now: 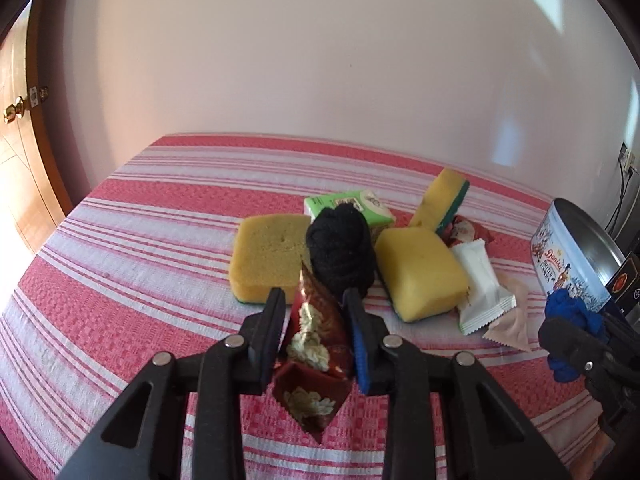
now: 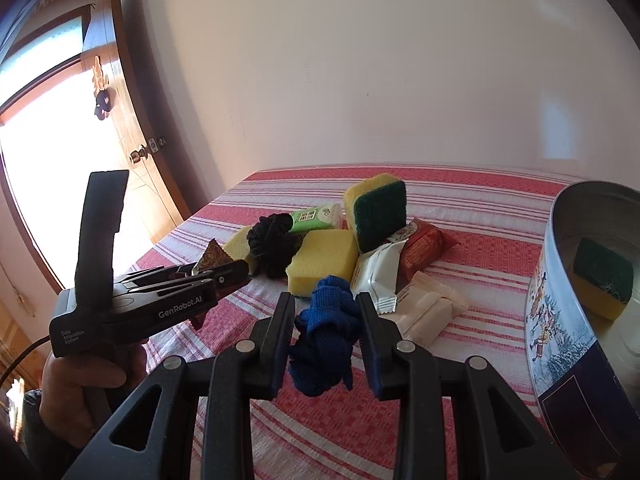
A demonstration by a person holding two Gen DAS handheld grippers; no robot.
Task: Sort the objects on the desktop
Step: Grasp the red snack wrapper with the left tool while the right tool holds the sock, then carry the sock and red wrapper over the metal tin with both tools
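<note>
My left gripper (image 1: pixel 314 300) is shut on a dark red snack packet (image 1: pixel 316 344) and holds it above the striped cloth; it also shows in the right wrist view (image 2: pixel 236 270). My right gripper (image 2: pixel 326 304) is shut on a blue knitted bundle (image 2: pixel 326 336), seen at the right edge of the left wrist view (image 1: pixel 572 328). Ahead lies a pile: a black knitted bundle (image 1: pixel 342 252), yellow sponges (image 1: pixel 268 256) (image 1: pixel 420 276), an upright sponge with a green scouring side (image 2: pixel 378 208), a green tissue pack (image 1: pixel 348 206), a white wrapped snack (image 1: pixel 482 284) and a red snack pack (image 2: pixel 426 246).
A round cookie tin (image 2: pixel 560 320) stands open at the right with a yellow-green sponge (image 2: pixel 602 280) inside. A beige sachet (image 2: pixel 430 308) lies near the tin. The table has a red and white striped cloth (image 1: pixel 120 260). A wooden door (image 2: pixel 120 128) is at the left.
</note>
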